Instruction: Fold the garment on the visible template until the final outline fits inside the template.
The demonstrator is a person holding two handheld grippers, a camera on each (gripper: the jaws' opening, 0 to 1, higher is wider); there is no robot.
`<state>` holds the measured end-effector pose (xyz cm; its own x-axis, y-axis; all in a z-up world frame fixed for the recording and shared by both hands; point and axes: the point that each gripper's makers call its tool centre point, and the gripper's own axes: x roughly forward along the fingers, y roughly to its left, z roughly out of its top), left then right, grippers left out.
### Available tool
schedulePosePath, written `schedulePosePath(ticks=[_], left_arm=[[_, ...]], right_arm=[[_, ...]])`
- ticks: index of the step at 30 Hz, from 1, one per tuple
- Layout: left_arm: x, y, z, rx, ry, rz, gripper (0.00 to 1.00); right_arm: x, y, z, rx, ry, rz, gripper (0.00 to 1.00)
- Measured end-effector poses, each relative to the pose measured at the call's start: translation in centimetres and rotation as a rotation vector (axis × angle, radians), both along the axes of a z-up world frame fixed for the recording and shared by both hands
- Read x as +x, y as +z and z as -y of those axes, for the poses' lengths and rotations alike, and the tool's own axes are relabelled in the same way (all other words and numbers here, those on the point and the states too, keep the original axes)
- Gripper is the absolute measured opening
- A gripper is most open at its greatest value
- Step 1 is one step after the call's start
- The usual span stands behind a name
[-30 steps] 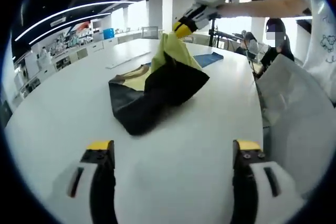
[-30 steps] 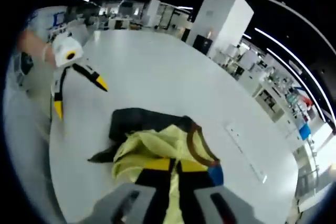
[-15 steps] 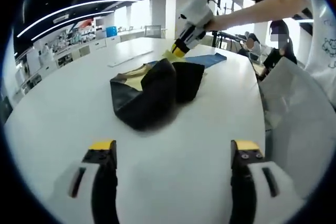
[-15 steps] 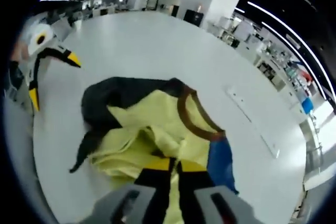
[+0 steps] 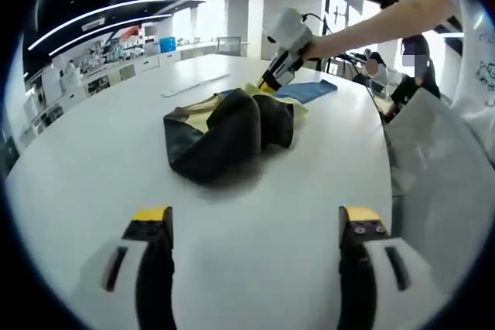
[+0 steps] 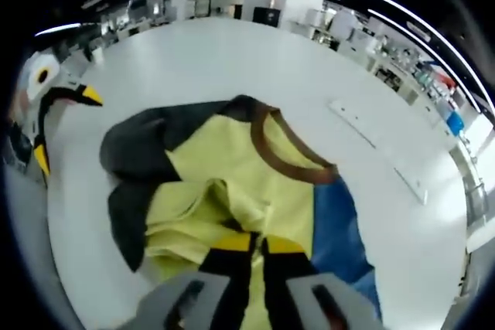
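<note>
The garment (image 5: 224,133) lies bunched on the white table (image 5: 255,214), its black sleeve toward me, with yellow and blue parts behind. In the right gripper view its yellow body (image 6: 240,179), brown collar (image 6: 288,158), blue sleeve (image 6: 336,222) and dark sleeve (image 6: 131,152) lie spread out. My right gripper (image 6: 257,243) is shut on the yellow fabric at the near edge; from the left gripper view the right gripper (image 5: 268,85) sits low at the garment's far side, held by a hand. My left gripper (image 5: 254,218) hangs open over bare table, well short of the garment, and the left gripper (image 6: 58,125) appears beside the dark sleeve.
A long white strip (image 6: 379,144) lies on the table beyond the collar. A large white sheet (image 5: 441,168) rises at the right of the table. A seated person (image 5: 414,59) is at the far right edge. A white pillar (image 5: 246,9) stands behind.
The right gripper has come down with the yellow fabric from a raised position to table level. The garment has sunk and spread flatter. The left gripper has stayed put and open.
</note>
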<state>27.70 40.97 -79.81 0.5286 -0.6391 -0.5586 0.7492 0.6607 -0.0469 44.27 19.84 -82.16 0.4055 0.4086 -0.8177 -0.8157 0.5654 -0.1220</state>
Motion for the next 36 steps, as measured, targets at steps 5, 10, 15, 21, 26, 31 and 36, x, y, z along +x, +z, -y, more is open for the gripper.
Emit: schedulePosePath(ticks=[5,10,15,21,26,31,36], left_arm=[[0.2,0.1,0.6,-0.002,-0.003,0.002,0.85],[-0.1,0.2,1.4,-0.004,-0.022,0.007,0.85],[-0.1,0.5,2.1,-0.003,-0.036,0.012,0.85],[0.2,0.9,3.4,-0.021,-0.048,0.024,0.85],[0.5,1.2,4.4,-0.028,-0.058,0.023,0.85],[0.7,1.5,5.0,-0.033,-0.065,0.028,0.85],[1.0,1.7,5.5,-0.043,-0.061,0.029,0.85]], right_arm=[[0.2,0.2,0.8,0.014,0.001,0.001,0.17],[-1.1,1.2,1.8,0.069,-0.041,0.000,0.30],[-2.1,2.4,2.8,0.146,-0.099,0.009,0.52],[-4.3,5.1,2.7,0.329,-0.173,-0.010,0.68],[-5.7,6.3,3.9,0.372,-0.180,0.007,0.80],[-7.2,7.1,5.7,0.370,-0.178,0.030,0.90],[-8.3,7.4,7.4,0.368,-0.182,0.039,1.00]])
